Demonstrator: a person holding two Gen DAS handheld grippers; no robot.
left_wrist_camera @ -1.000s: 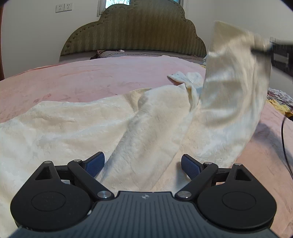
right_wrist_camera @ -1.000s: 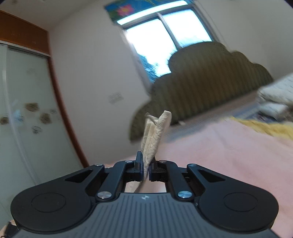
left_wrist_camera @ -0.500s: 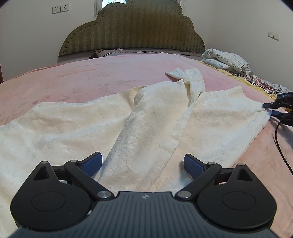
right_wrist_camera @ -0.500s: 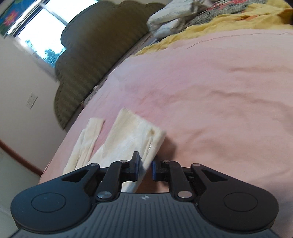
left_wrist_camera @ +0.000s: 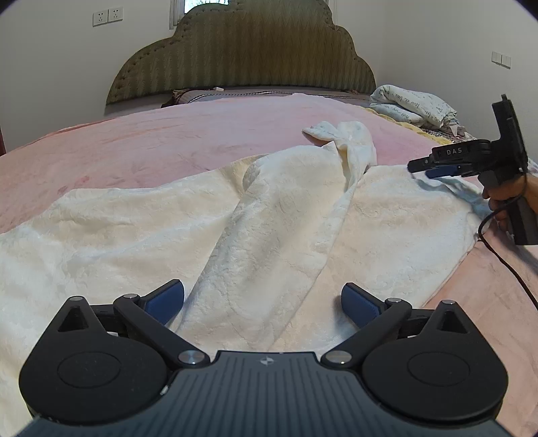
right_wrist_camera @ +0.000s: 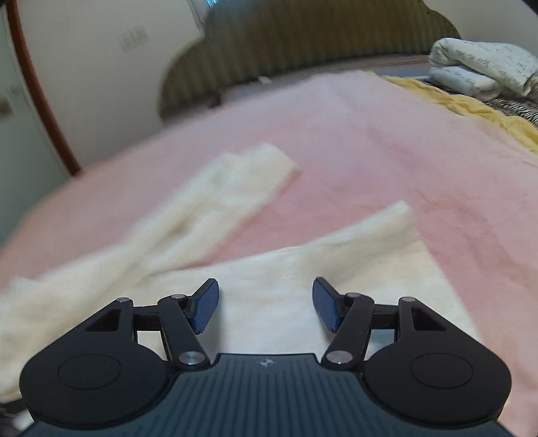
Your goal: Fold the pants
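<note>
Left wrist view: cream pants [left_wrist_camera: 269,215] lie rumpled on pink bedspread [left_wrist_camera: 168,144], both grippers' jaws apart.

The pants [left_wrist_camera: 269,215] are cream-white with a faint embossed texture, and they lie on a plain pale-pink blanket [left_wrist_camera: 168,141]; the headboard [left_wrist_camera: 242,50] is olive green with a vertical zigzag stripe pattern. The left gripper [left_wrist_camera: 263,301] and the right gripper [right_wrist_camera: 265,309] are matte black with silver pivot pins, a ribbed dark-grey housing and blue ribbed pads [right_wrist_camera: 205,307]. The folded bedding [right_wrist_camera: 484,67] is white with small dark print, beside it are a yellow cover [right_wrist_camera: 470,104] and a black-and-white striped cloth [right_wrist_camera: 517,109], and the wall [left_wrist_camera: 67,67] is off-white with white sockets [left_wrist_camera: 107,16].
</note>
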